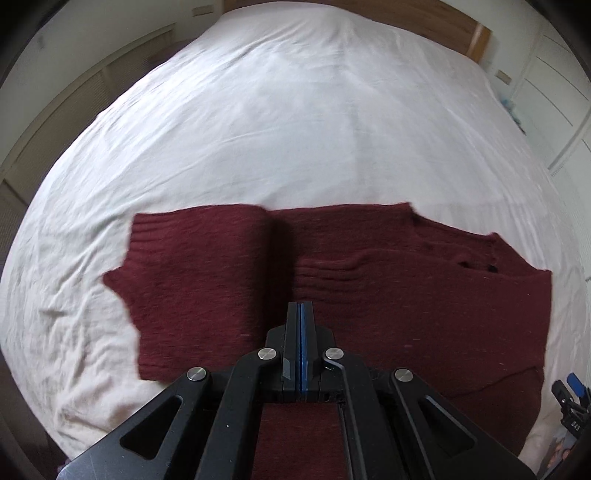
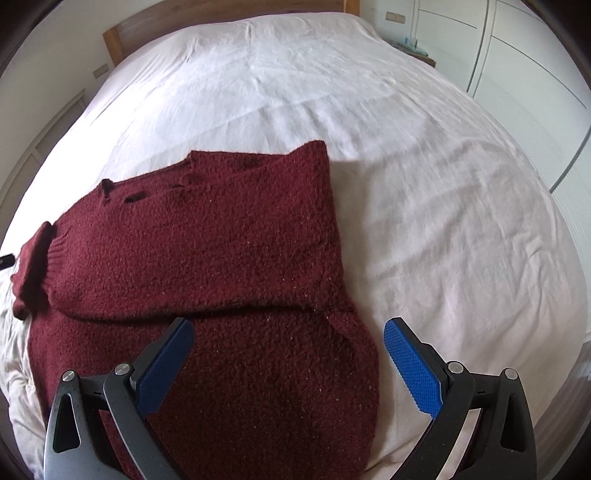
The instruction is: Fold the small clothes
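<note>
A dark red knit sweater (image 1: 388, 295) lies partly folded on the white bed sheet (image 1: 295, 129); one sleeve is laid across its body. It also shows in the right wrist view (image 2: 207, 258). My left gripper (image 1: 301, 306) is shut with nothing between its blue pads, hovering just over the middle of the sweater. My right gripper (image 2: 288, 339) is open and empty above the sweater's lower right edge; its blue pads (image 2: 410, 365) straddle the knit and the sheet.
The bed has a wooden headboard (image 2: 122, 33) at the far end. White wardrobe doors (image 2: 524, 74) stand on the right, with a small bedside table (image 2: 413, 48). A wall panel (image 1: 74, 110) runs along the left side of the bed.
</note>
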`<action>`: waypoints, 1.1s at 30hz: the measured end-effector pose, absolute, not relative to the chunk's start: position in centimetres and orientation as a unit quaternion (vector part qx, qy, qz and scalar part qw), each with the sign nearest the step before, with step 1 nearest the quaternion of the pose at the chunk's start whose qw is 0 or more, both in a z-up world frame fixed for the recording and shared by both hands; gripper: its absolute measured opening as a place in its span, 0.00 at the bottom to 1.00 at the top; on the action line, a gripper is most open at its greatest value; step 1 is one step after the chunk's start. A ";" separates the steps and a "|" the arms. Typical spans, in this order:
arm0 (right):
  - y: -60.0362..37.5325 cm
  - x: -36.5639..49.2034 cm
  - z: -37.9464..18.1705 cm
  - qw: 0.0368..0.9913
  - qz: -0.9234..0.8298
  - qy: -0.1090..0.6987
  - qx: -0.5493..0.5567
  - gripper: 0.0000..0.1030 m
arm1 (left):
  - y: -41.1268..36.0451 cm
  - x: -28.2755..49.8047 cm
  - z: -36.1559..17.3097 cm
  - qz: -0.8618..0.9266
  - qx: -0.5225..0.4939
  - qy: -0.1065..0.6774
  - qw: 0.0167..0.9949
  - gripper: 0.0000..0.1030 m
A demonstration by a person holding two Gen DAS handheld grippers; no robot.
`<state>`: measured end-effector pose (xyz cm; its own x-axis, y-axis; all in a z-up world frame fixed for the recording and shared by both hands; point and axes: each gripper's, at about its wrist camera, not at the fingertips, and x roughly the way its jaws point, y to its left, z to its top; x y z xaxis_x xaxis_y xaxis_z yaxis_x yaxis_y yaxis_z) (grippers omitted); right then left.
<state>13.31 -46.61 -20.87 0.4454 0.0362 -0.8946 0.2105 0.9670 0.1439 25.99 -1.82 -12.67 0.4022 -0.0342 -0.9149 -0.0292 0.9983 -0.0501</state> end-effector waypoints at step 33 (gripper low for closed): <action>-45.0 14.1 -23.1 0.824 -0.049 0.557 0.097 1.00 | 10.7 26.5 -17.0 0.046 -0.155 0.580 0.798 0.13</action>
<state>14.06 -44.99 -23.15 0.3754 0.0266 -0.9265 0.1888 0.9764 0.1045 26.46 10.70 -16.98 0.3221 -0.1077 -0.9406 -0.2533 0.9475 -0.1953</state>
